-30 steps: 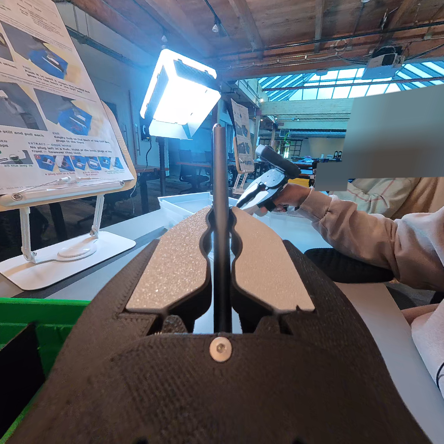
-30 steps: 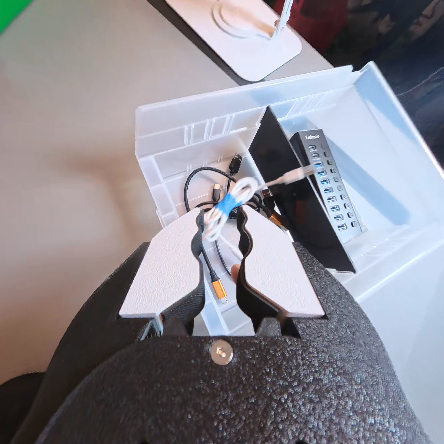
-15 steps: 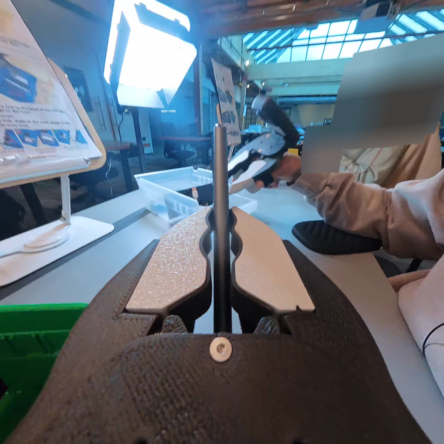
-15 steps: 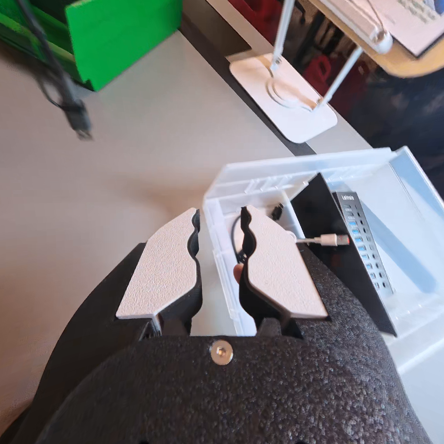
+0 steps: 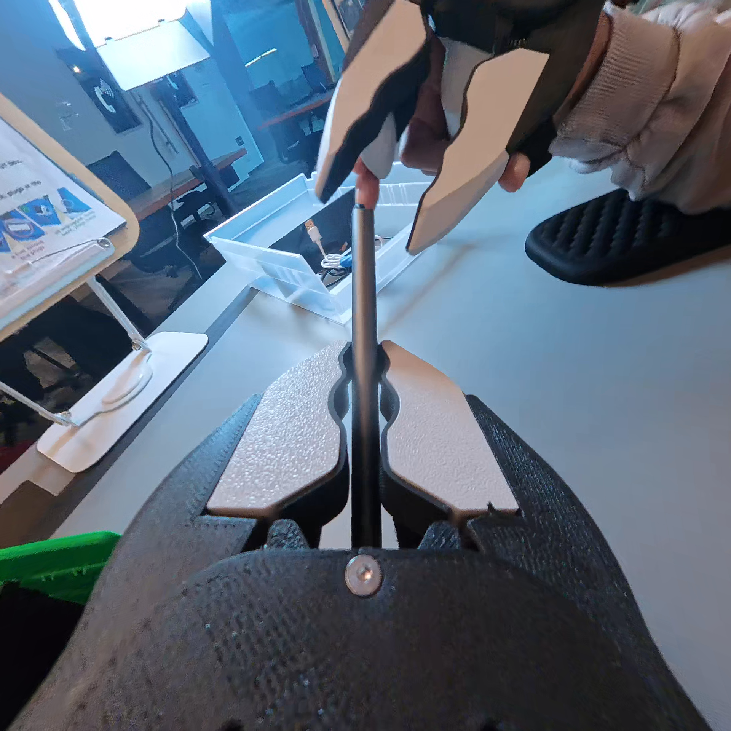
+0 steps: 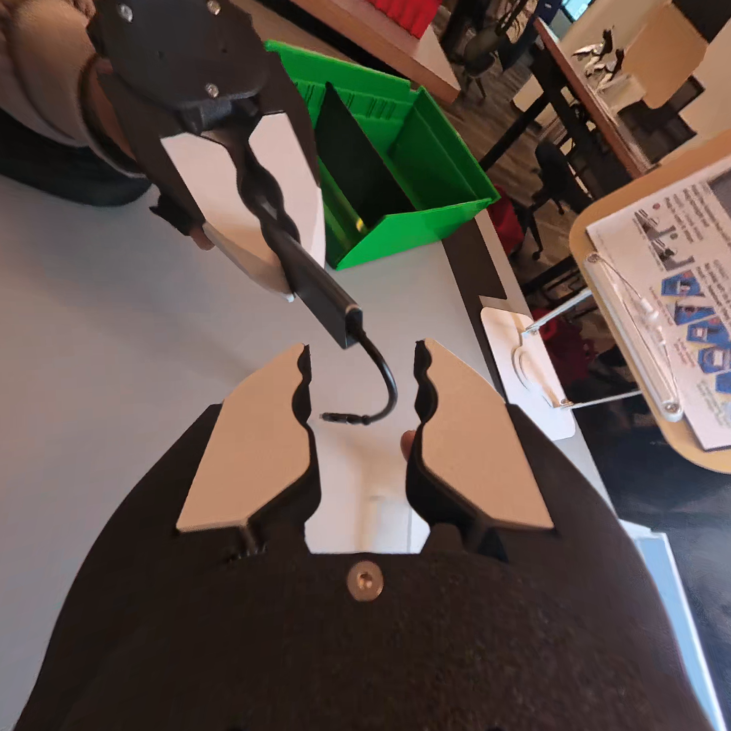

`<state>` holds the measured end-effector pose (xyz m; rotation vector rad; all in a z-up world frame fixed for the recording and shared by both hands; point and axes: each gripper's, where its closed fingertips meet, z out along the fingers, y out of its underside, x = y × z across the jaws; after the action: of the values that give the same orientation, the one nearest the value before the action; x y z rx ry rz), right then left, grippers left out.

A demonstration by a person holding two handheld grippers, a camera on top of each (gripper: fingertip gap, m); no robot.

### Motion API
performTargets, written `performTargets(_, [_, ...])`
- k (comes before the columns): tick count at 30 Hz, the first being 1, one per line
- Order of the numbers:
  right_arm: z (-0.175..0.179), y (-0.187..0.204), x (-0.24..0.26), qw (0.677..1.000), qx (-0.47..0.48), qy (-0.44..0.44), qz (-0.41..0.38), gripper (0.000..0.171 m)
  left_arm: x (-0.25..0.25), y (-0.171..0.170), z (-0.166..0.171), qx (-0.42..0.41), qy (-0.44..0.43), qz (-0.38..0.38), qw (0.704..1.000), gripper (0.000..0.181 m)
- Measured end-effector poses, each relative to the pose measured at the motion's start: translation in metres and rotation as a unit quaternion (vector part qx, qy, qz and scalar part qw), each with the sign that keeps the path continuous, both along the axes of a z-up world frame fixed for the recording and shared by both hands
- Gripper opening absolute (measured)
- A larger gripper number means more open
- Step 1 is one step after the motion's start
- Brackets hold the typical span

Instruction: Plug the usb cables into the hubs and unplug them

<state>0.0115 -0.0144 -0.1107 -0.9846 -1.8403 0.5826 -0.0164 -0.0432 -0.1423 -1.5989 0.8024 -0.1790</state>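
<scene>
My left gripper (image 5: pixel 364 348) is shut on a slim dark USB hub (image 5: pixel 364 277) that sticks out forward, edge-on. In the right wrist view the same hub (image 6: pixel 316 285) is held in the left gripper (image 6: pixel 288 261), and its short black cable (image 6: pixel 389 391) curls down from its end, the plug hanging free. My right gripper (image 6: pixel 362 348) is open and empty, its fingertips on either side of that cable, just short of the hub's end. In the left wrist view the right gripper (image 5: pixel 370 213) hovers open above the hub's tip.
A white tray (image 5: pixel 277 269) with a coiled white cable (image 5: pixel 332 261) stands behind on the grey table. A green bin (image 6: pixel 415 225) with a black divider is beyond the left gripper. A document stand (image 6: pixel 526 372) is at the table edge. A black wrist rest (image 5: pixel 617 237) lies to the right. My hands' fingertips stand some 6 centimetres from each other.
My right gripper let go of the white cable bundle, left the white tray, swung over to face the left gripper and opened wider. The left gripper tilted down, still holding the hub.
</scene>
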Motion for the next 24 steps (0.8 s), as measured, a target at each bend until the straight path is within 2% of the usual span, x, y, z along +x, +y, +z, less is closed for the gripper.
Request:
performTargets(3, [-0.010,-0.013,-0.004,0.998,0.047,-0.019,0.032,0.045,0.008,-0.003,-0.003,0.010,0.039,-0.008,0.999,0.011])
performTargets(6, [-0.018,-0.022,-0.002,0.990,0.116,-0.042,0.064,0.019,0.013,-0.005,-0.009,0.015,0.076,-0.012,0.997,0.011])
performTargets(8, [-0.021,-0.024,0.002,0.986,0.136,-0.069,0.073,0.015,0.013,-0.005,-0.010,0.023,0.090,-0.009,0.996,0.011])
performTargets(12, [0.010,-0.007,0.014,0.988,0.113,-0.079,0.070,0.013,-0.002,-0.001,0.010,0.031,0.028,0.016,0.999,0.016])
performTargets(15, [0.045,0.032,0.027,0.992,0.089,-0.083,0.040,0.012,-0.031,0.001,0.028,0.033,-0.045,0.045,0.997,0.015])
performTargets(19, [0.086,0.118,0.046,0.991,0.086,-0.085,-0.063,0.010,-0.067,0.001,0.043,0.026,-0.136,0.065,0.988,0.010])
performTargets(24, [0.091,0.234,0.066,0.971,0.101,-0.092,-0.195,0.011,-0.086,0.000,0.051,0.026,-0.195,0.071,0.978,0.008])
